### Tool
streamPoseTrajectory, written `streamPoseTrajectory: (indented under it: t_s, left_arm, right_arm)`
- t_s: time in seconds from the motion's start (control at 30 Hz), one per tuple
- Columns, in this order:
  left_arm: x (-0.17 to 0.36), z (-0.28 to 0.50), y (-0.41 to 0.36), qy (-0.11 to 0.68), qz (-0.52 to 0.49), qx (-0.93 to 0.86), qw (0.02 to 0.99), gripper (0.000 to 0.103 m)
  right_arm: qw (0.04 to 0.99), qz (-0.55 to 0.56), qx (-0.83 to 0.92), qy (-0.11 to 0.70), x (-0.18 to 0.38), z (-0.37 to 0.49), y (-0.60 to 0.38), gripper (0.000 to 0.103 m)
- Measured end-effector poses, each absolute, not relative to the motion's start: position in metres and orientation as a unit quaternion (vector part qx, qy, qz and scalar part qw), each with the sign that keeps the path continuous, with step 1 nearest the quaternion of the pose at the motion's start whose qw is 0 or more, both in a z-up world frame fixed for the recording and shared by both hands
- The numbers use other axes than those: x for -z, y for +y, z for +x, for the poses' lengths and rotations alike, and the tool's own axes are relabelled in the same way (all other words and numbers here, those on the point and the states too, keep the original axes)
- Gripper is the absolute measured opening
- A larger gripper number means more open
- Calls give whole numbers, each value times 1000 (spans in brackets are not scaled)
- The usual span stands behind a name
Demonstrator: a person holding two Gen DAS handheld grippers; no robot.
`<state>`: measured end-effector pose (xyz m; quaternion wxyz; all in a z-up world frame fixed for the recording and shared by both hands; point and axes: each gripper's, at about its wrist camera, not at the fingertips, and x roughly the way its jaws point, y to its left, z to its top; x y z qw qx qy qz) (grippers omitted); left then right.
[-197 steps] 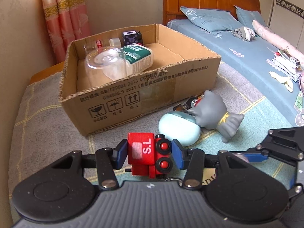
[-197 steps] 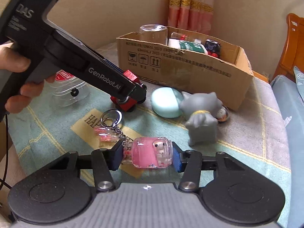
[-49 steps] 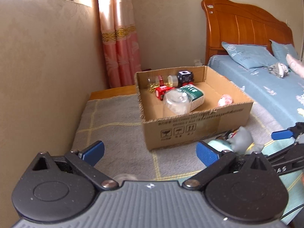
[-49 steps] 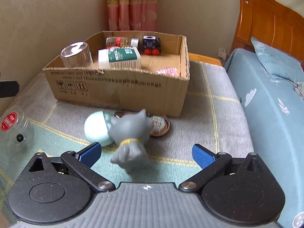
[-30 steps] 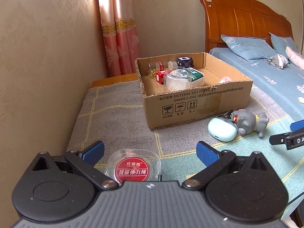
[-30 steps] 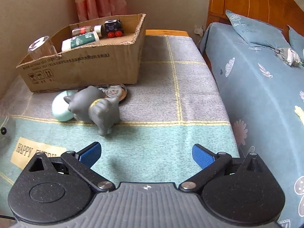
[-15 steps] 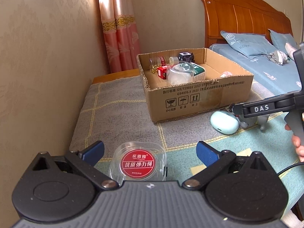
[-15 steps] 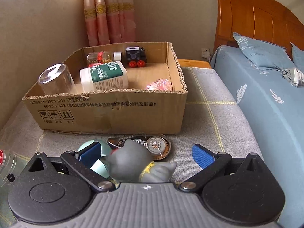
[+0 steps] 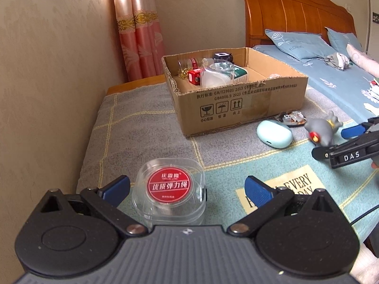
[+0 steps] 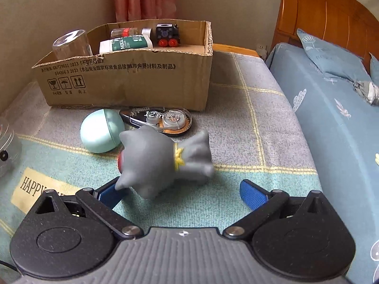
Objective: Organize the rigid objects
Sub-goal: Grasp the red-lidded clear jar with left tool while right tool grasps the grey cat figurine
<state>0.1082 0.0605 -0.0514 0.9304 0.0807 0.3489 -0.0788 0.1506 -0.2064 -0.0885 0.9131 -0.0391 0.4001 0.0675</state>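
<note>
My left gripper (image 9: 187,190) is open around a clear round plastic case with a red label (image 9: 168,192), which sits on the blanket between the blue pads without being touched. My right gripper (image 10: 182,193) is open around a grey cat figurine (image 10: 163,161) lying on its side; its head rests against the left pad. The figurine also shows in the left wrist view (image 9: 322,131), next to the right gripper (image 9: 350,142). A mint egg-shaped case (image 10: 101,133) and a correction tape dispenser (image 10: 163,118) lie in front of the cardboard box (image 10: 128,78).
The box (image 9: 236,104) holds a glass cup, a green-labelled bottle, a small jar and toy trains. A beige wall (image 9: 47,82) runs along the left. A bed with blue bedding (image 10: 331,118) and wooden headboard lies to the right.
My left gripper has come closer over the clear case, which now lies between its pads. My right gripper has pulled back slightly and the cat figurine now lies between its open pads.
</note>
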Motion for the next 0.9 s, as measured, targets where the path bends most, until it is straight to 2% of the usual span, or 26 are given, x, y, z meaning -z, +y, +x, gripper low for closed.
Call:
streamPoseTrajectory:
  t_s: [0.37, 0.5, 0.57, 0.63, 0.9]
  left_arm:
    - [81, 122, 83, 381, 52, 65, 921, 102]
    - [84, 127, 85, 380, 43, 74, 921, 98]
    - [85, 130, 83, 382, 43, 82, 920, 91]
    - [86, 134, 81, 387, 39, 86, 917, 79]
    - [89, 142, 80, 390, 28, 86, 917, 78]
  right_arm:
    - [920, -39, -65, 384, 90, 148, -209, 103]
    - [924, -40, -66, 375, 92, 145, -209, 103]
    - [924, -42, -72, 374, 92, 145, -209, 103]
    - [924, -43, -77, 373, 92, 145, -208, 103]
    - [921, -48, -92, 376, 90, 156, -200, 103]
